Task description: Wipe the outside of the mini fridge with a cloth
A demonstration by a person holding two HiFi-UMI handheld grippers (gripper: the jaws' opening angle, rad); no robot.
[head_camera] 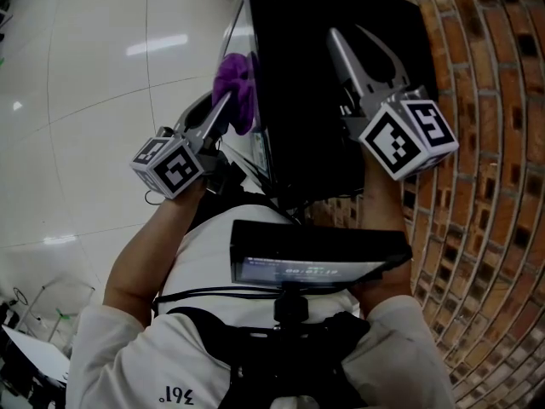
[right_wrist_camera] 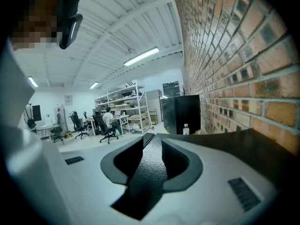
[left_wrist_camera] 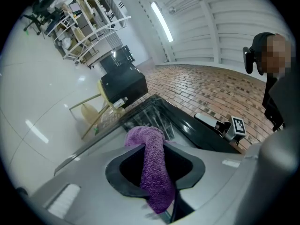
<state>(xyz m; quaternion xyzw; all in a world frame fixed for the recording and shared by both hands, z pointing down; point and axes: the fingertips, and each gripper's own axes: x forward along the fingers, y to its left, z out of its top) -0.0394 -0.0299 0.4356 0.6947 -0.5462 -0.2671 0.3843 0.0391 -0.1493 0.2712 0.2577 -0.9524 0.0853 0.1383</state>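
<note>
The black mini fridge (head_camera: pixel 315 109) stands against the brick wall, and I see it from above. My left gripper (head_camera: pixel 228 100) is shut on a purple cloth (head_camera: pixel 237 82) and holds it against the fridge's left side near the top edge. In the left gripper view the cloth (left_wrist_camera: pixel 152 168) hangs out between the jaws in front of the fridge's glossy black surface (left_wrist_camera: pixel 192 128). My right gripper (head_camera: pixel 353 43) rests on the fridge top, its jaws a little apart with nothing between them. Through that gap in the right gripper view (right_wrist_camera: pixel 152 144) only the textured black top (right_wrist_camera: pixel 145 182) shows.
A brick wall (head_camera: pixel 485 100) runs close along the fridge's right side. A glossy white floor (head_camera: pixel 85 100) lies to the left. Further off are a second black cabinet (left_wrist_camera: pixel 123 82), a pale chair (left_wrist_camera: pixel 91 111), shelving racks (left_wrist_camera: pixel 79 22) and a seated person at desks (right_wrist_camera: pixel 108 120).
</note>
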